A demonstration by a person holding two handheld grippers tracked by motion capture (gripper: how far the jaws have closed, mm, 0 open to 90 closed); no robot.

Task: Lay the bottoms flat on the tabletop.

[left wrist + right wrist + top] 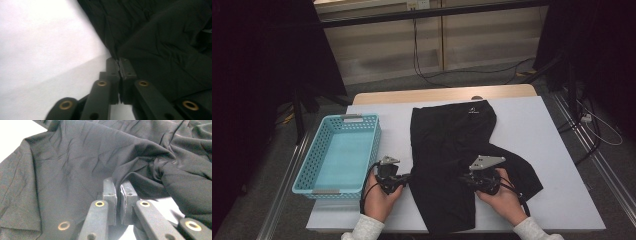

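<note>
Black garment (457, 150) near hem cut off by table edge in high view, just below both claws. Left gripper (119, 65) jaw bases cropped by bottom edge; white tabletop (37, 50) left of claw blurred. Right gripper (117, 186) fingertips buried under cloth fold.

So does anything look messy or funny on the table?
Yes. The black garment lies rumpled, one part flopped sideways toward the table's right edge. The left gripper and right gripper pinch its folds. The blue basket sits straight, nothing in it.
</note>
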